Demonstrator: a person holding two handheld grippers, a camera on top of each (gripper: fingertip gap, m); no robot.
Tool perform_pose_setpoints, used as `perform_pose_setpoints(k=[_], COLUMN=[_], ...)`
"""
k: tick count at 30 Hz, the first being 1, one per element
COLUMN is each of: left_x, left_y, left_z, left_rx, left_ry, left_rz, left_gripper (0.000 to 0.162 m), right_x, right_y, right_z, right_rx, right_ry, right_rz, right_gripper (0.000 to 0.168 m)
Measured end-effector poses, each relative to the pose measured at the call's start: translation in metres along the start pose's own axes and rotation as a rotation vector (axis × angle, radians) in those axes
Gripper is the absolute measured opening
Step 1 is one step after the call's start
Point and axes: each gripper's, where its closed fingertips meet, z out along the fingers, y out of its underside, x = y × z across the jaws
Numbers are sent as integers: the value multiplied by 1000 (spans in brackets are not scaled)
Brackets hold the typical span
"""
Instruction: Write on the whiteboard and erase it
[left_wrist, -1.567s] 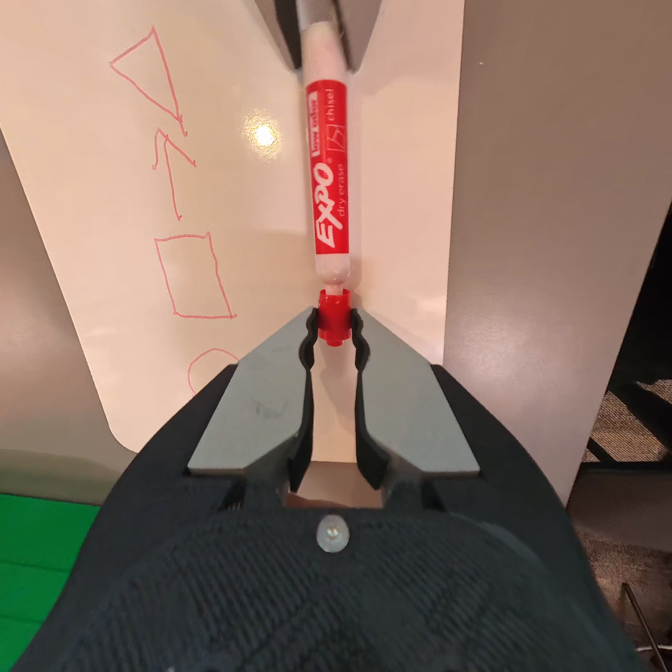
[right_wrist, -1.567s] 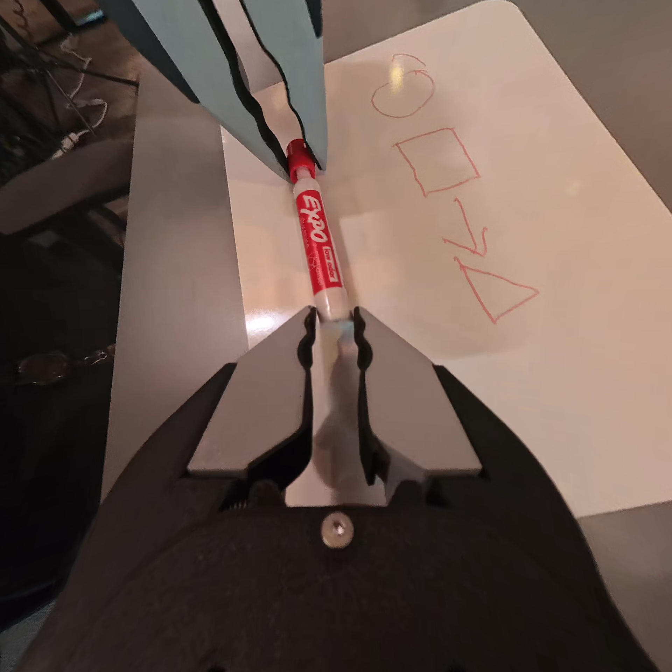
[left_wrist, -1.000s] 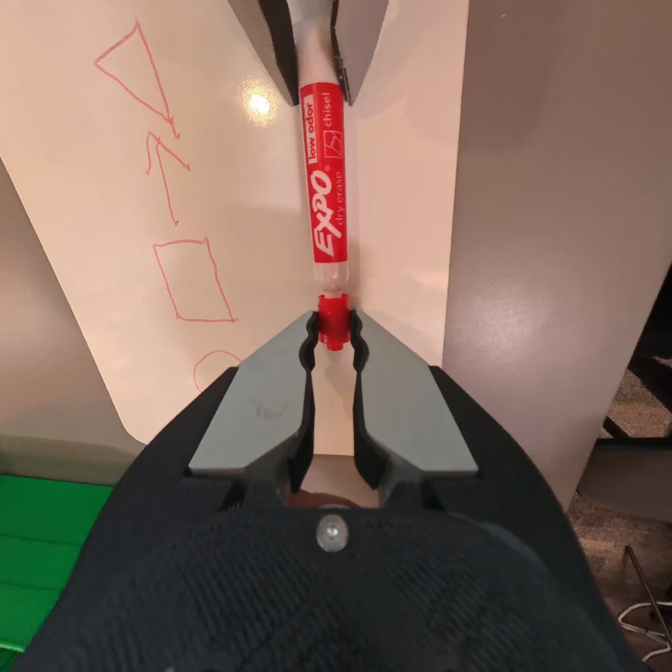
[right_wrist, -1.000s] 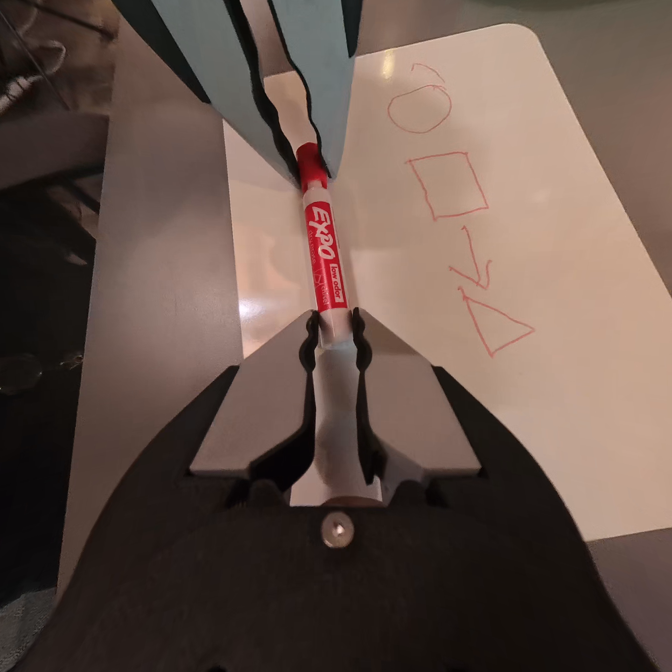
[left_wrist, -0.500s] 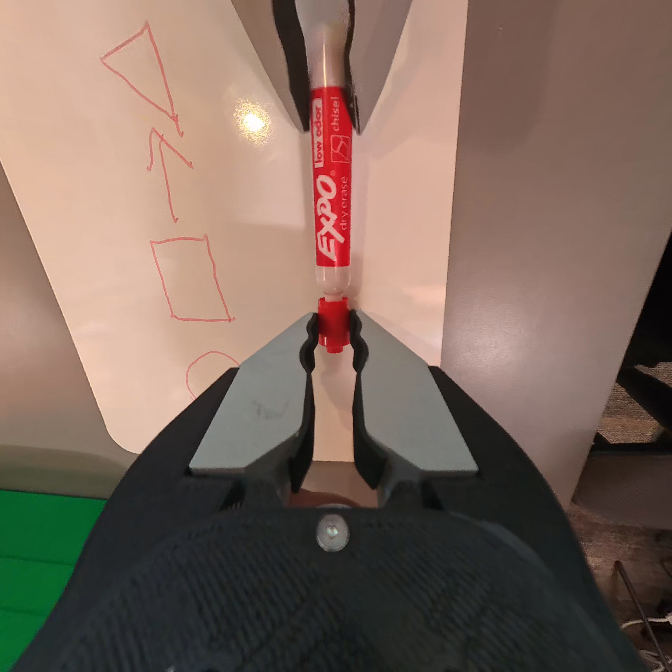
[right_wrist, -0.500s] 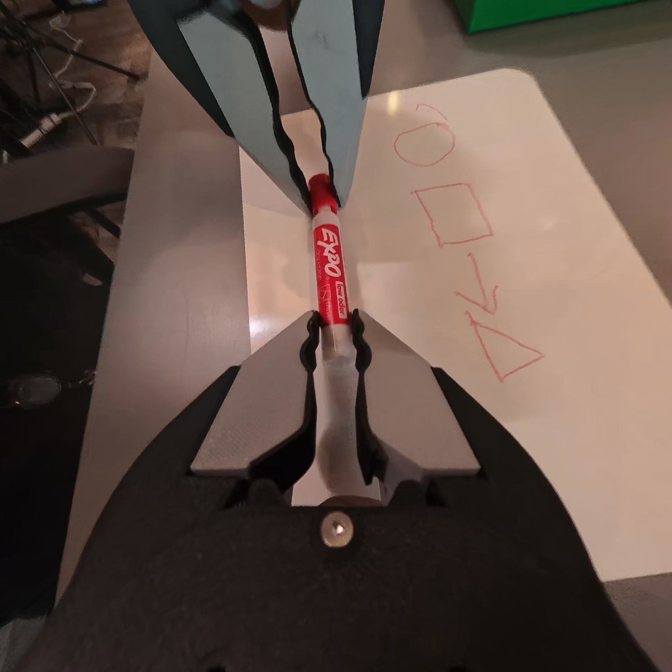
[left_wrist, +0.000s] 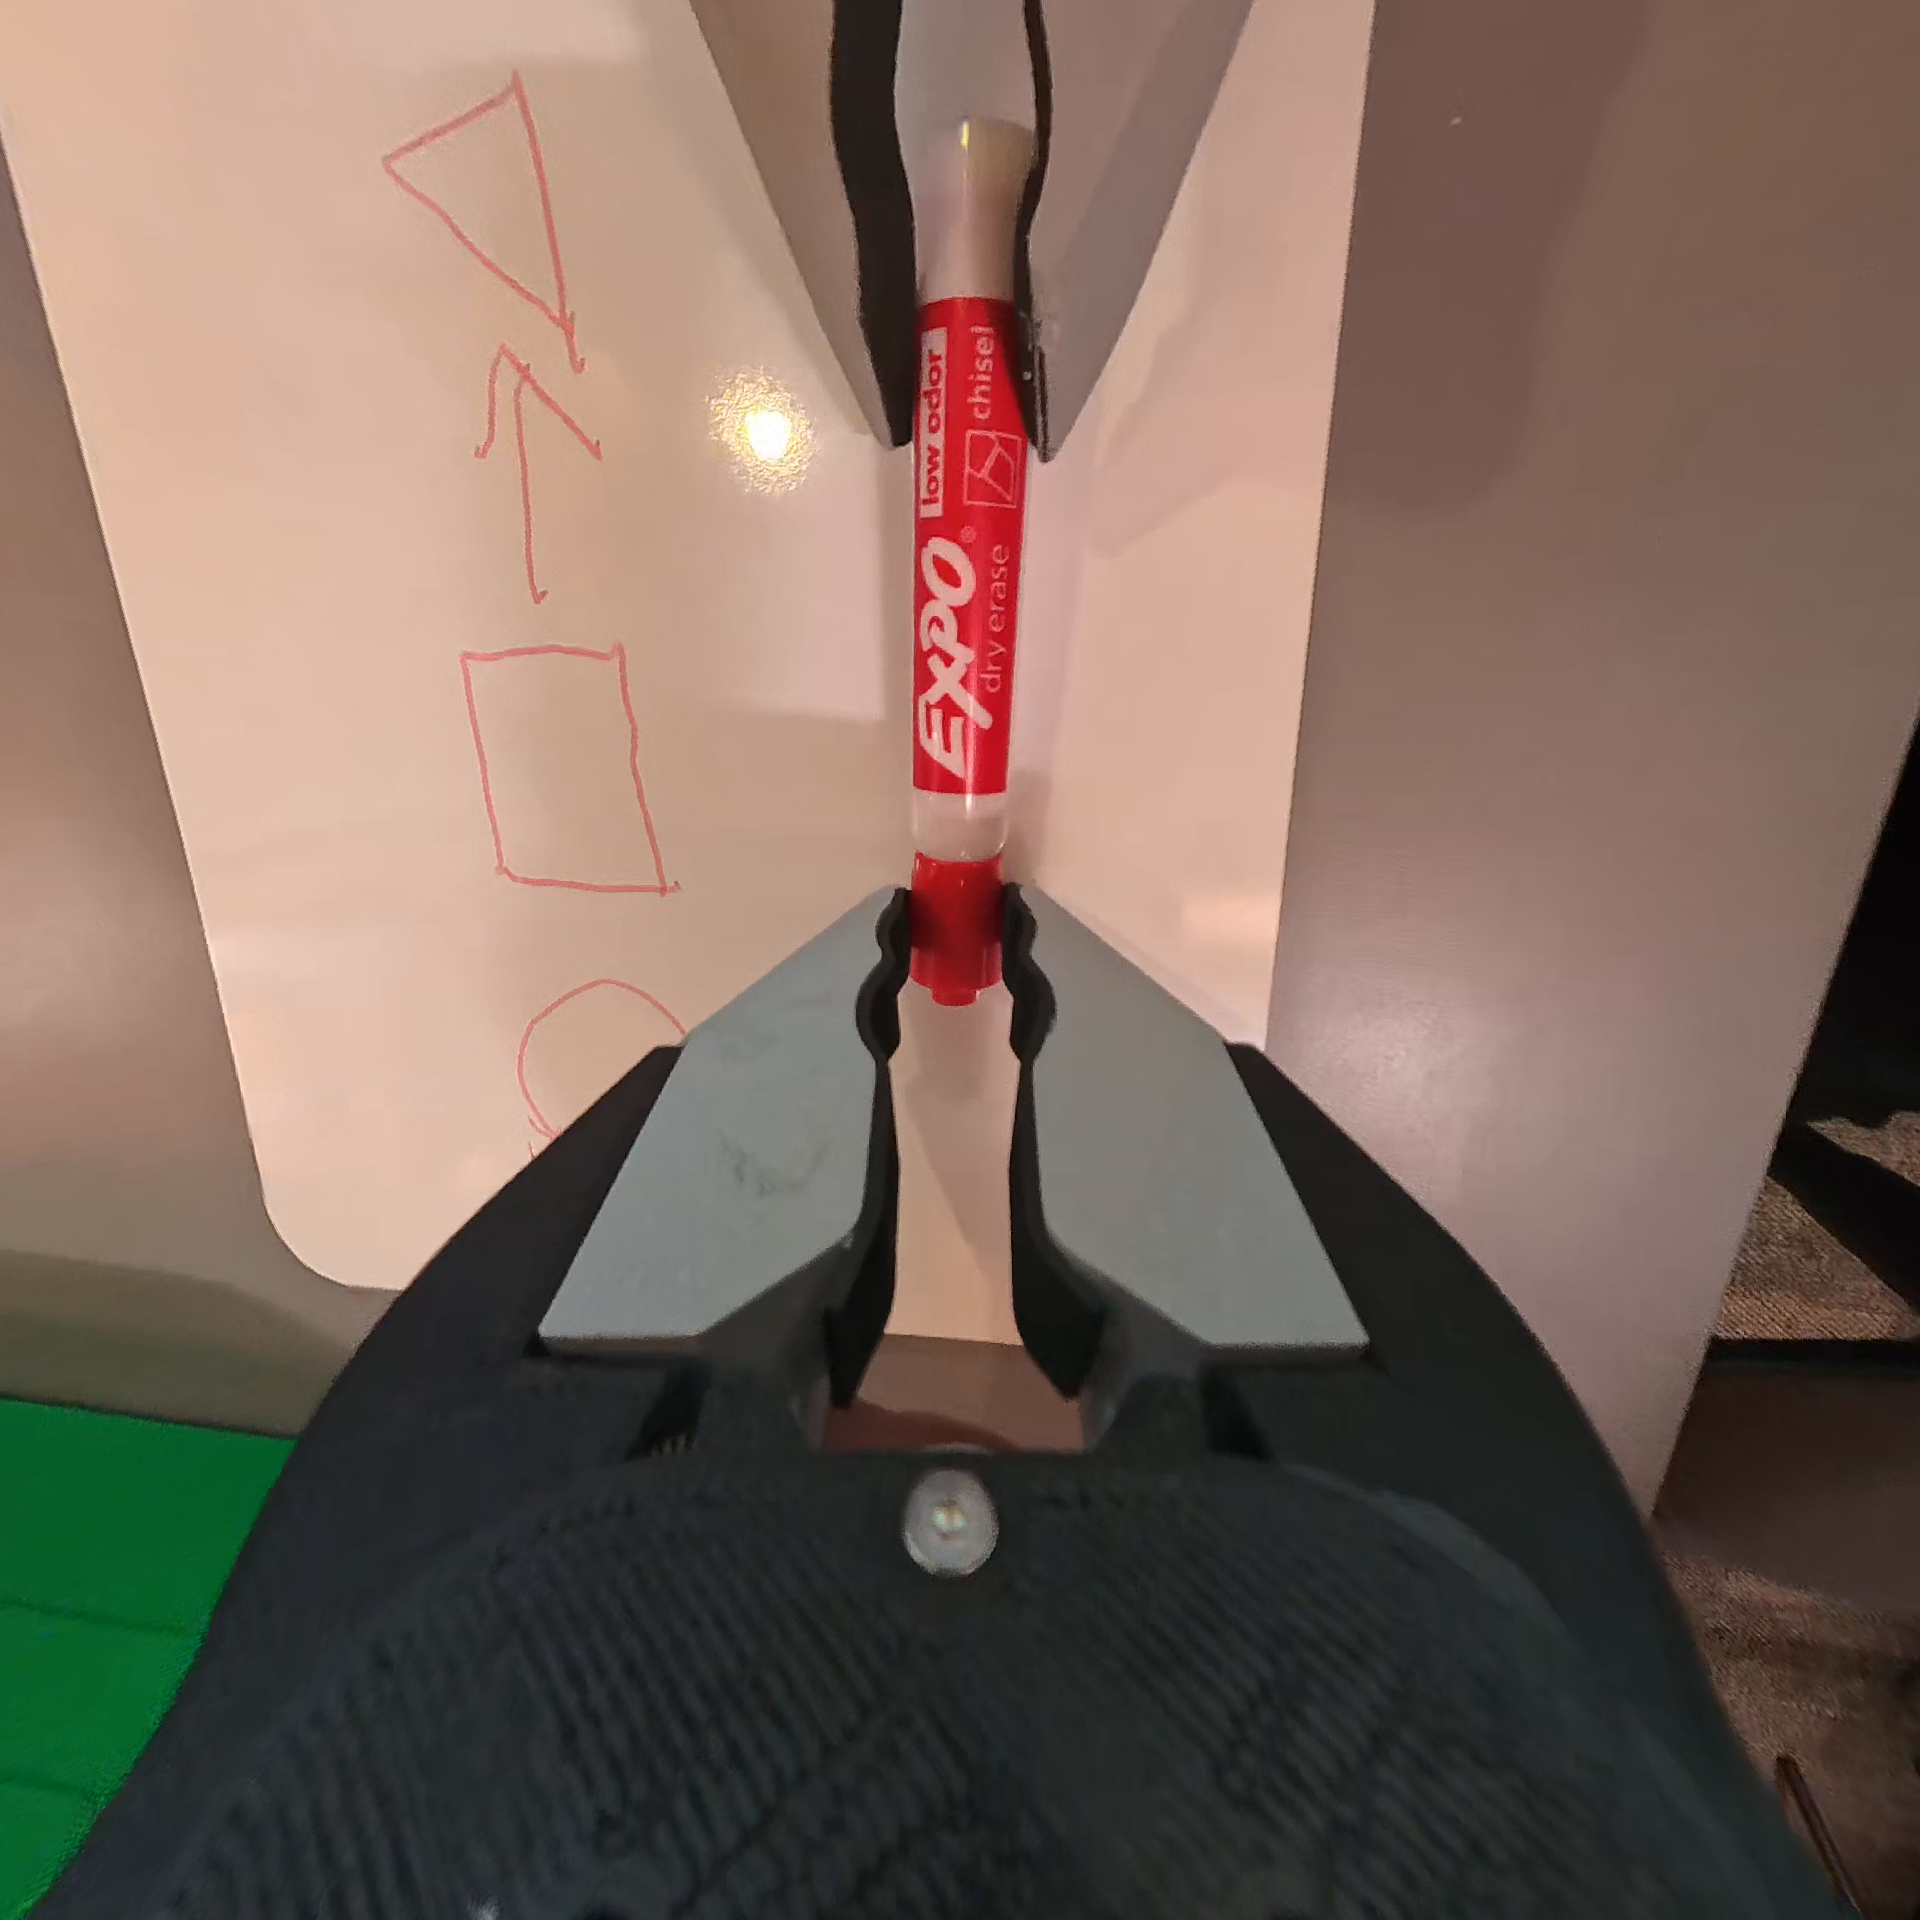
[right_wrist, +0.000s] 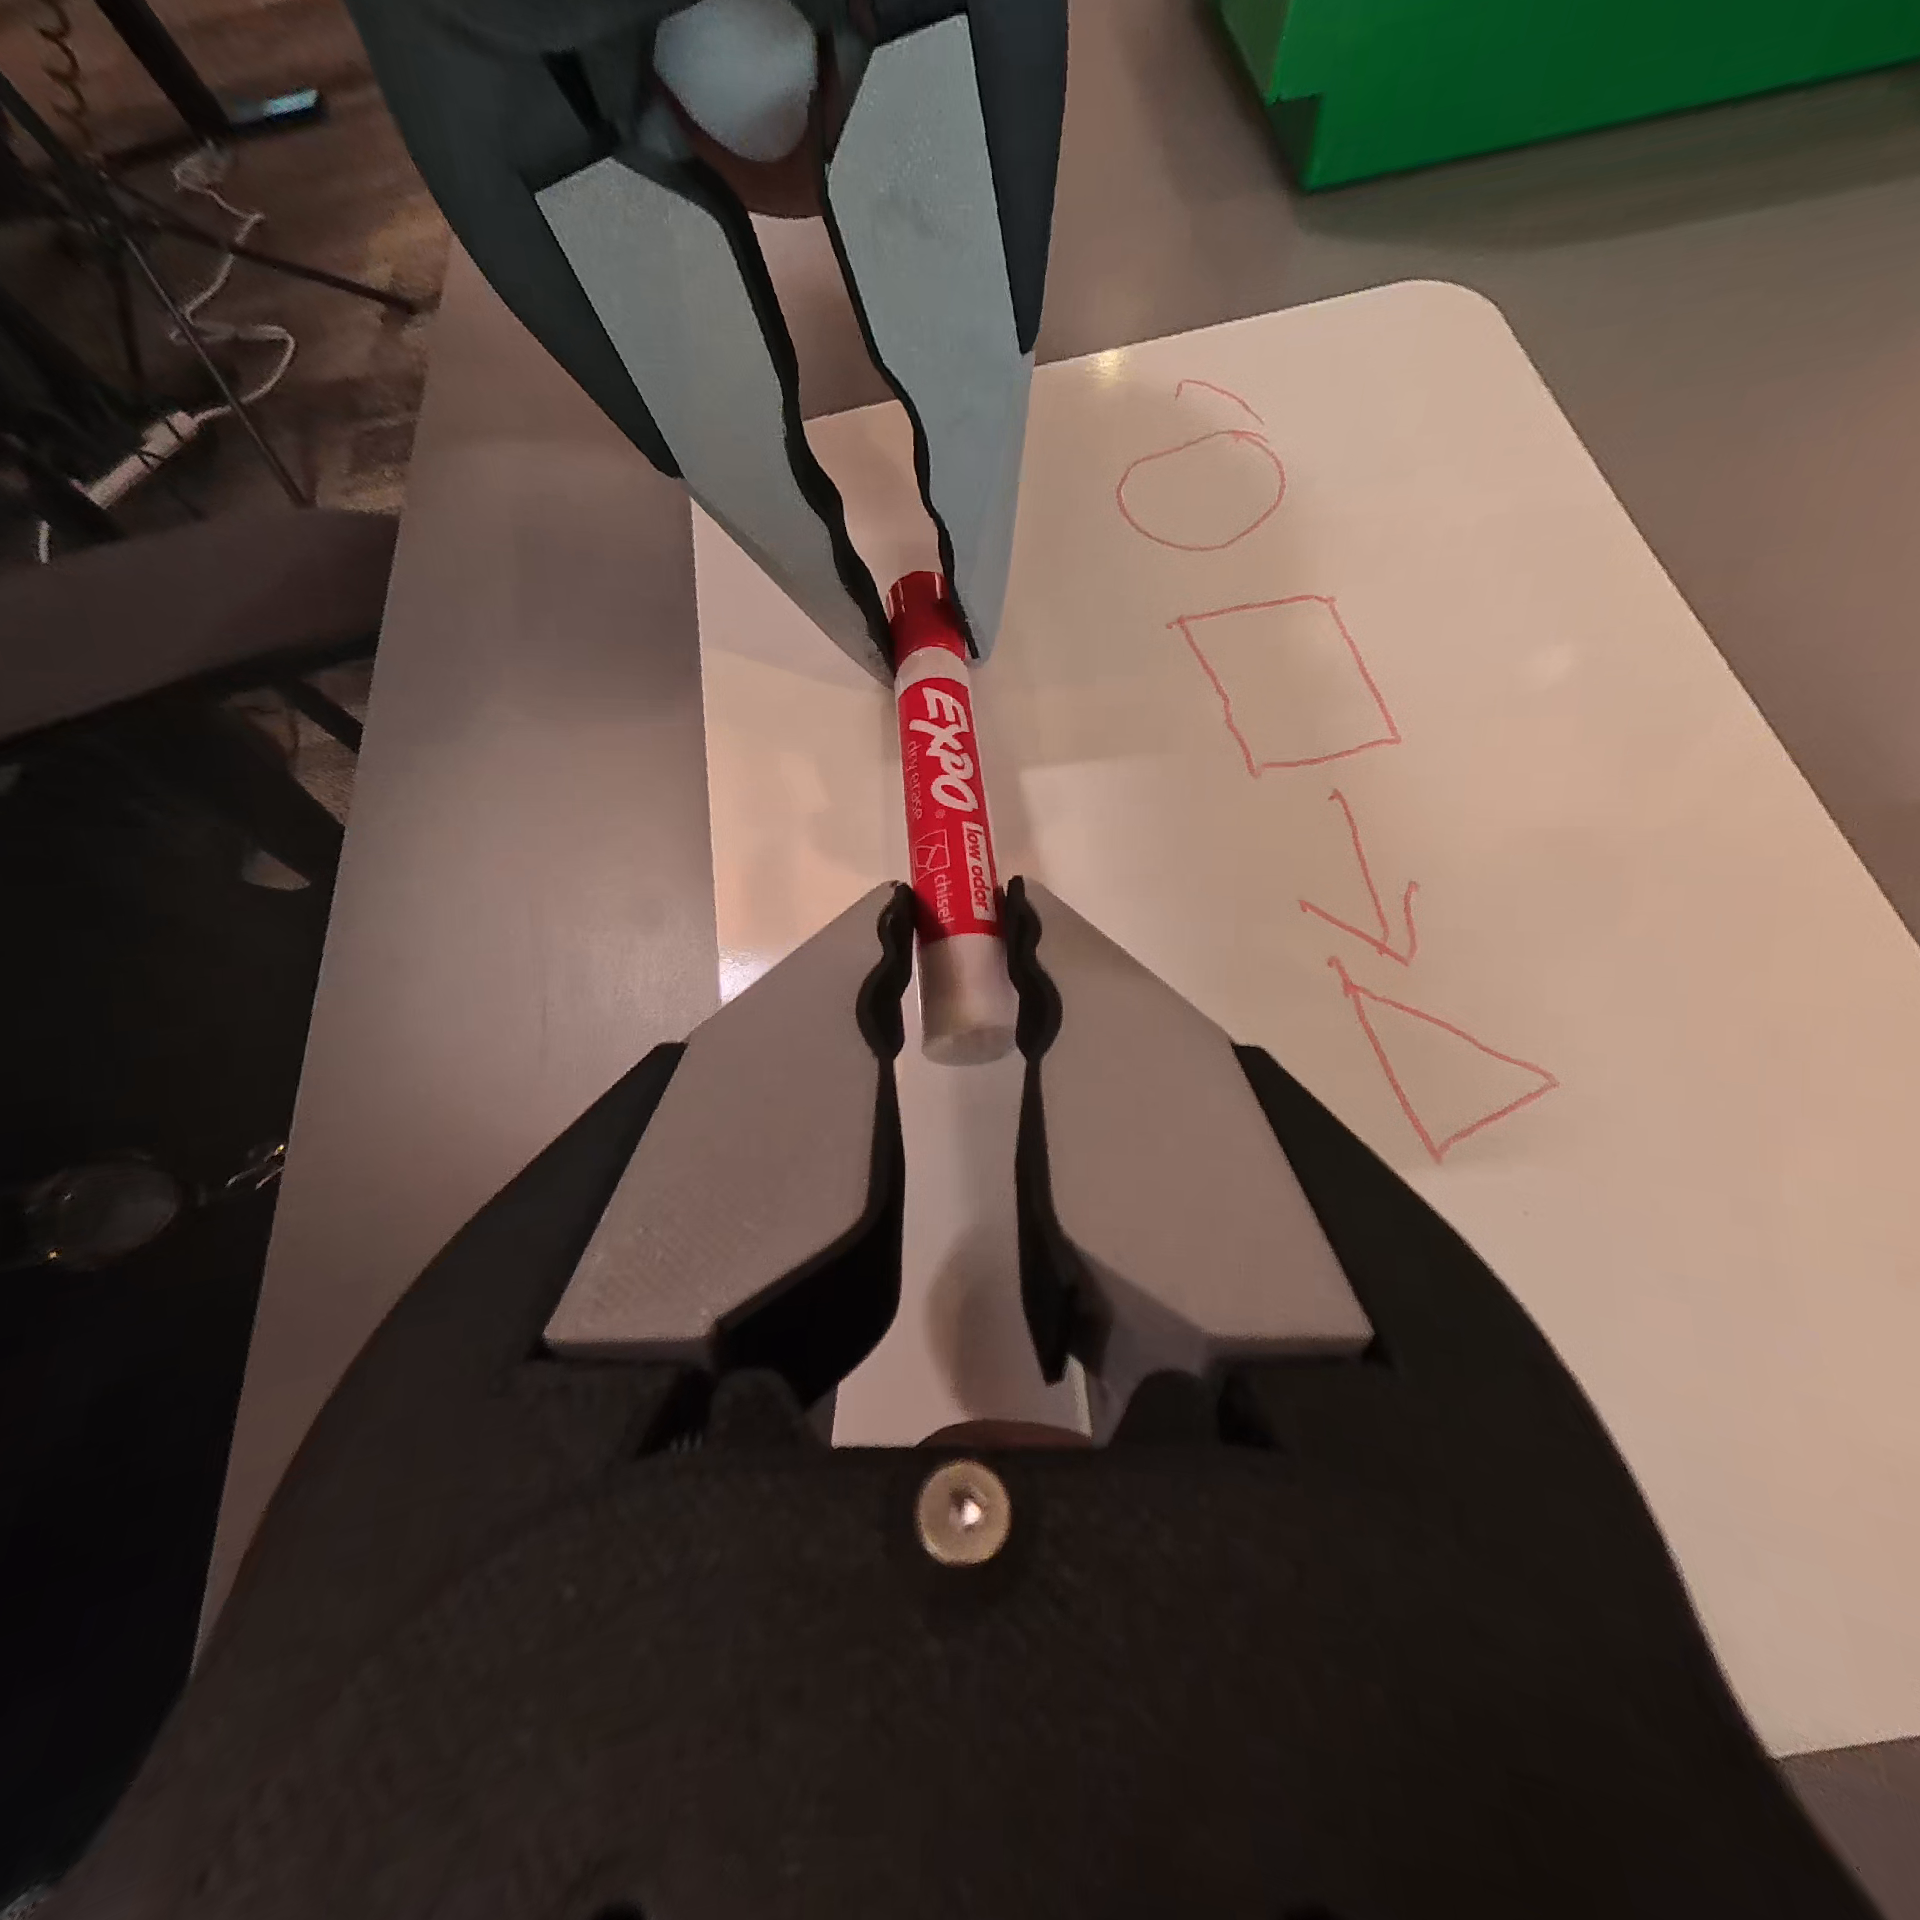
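Note:
A red dry-erase marker (left_wrist: 961, 623) hangs level between my two grippers above the white whiteboard (left_wrist: 312, 935). My left gripper (left_wrist: 956, 920) is shut on the marker's red cap (left_wrist: 956, 940), which sits against the barrel. My right gripper (right_wrist: 961, 914) is shut on the barrel's rear part, and the barrel's grey end (right_wrist: 966, 1023) shows between its fingers. In the right wrist view the marker (right_wrist: 940, 769) runs to the left gripper (right_wrist: 920, 623). The whiteboard (right_wrist: 1558, 1351) bears a red circle, square, arrow and triangle.
The whiteboard lies on a grey table (right_wrist: 520, 935), whose edge runs close beside the marker. A green box (right_wrist: 1558, 83) stands past the board's far end and shows in the left wrist view (left_wrist: 104, 1558). Dark floor with cables (right_wrist: 156, 436) lies beyond the edge. The grippers' ends are close to 7 centimetres from one another.
The two grippers have come closer together. The gap between cap and barrel has closed, and the right gripper's fingertips now sit over the marker's red label.

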Motion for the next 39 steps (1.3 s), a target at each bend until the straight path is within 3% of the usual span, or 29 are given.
perform_pose_setpoints(k=[9,16,25,39], left_x=[1,5,-3,-42], left_y=[2,-21,-38,-37], left_z=[-3,-15,-36,-68], left_rx=[16,63,144,670], left_ry=[-81,-127,-204,-177], left_rz=[68,102,61,-347], left_gripper=[16,16,24,37], right_x=[-11,-14,-12,17], right_y=[1,10,-6,-17], right_z=[7,13,-11,-43], right_rx=[-16,-85,91,298], right_ry=[-47,-49,-76,-128], right_rz=[-28,-20,75,292], right_gripper=[15,16,16,15])
